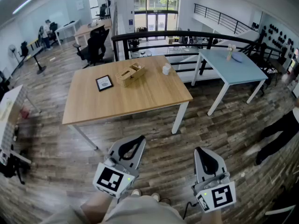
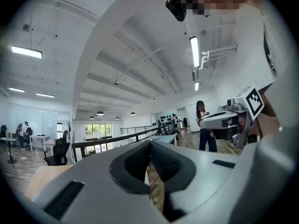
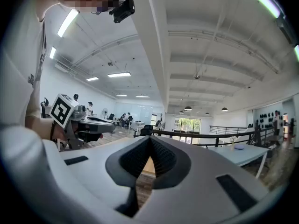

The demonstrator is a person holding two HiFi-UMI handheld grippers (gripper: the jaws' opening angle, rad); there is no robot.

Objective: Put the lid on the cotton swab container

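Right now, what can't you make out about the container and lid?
Head view: small white object on the wooden table, too small to tell container from lid.
Left gripper view: the left hand-held gripper hides most of that table.
Right gripper view: the right hand-held gripper does likewise.

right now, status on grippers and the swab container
Left gripper shut, empty; right gripper shut, empty. Small white container on wooden table, untouched, well ahead. Only floor between.
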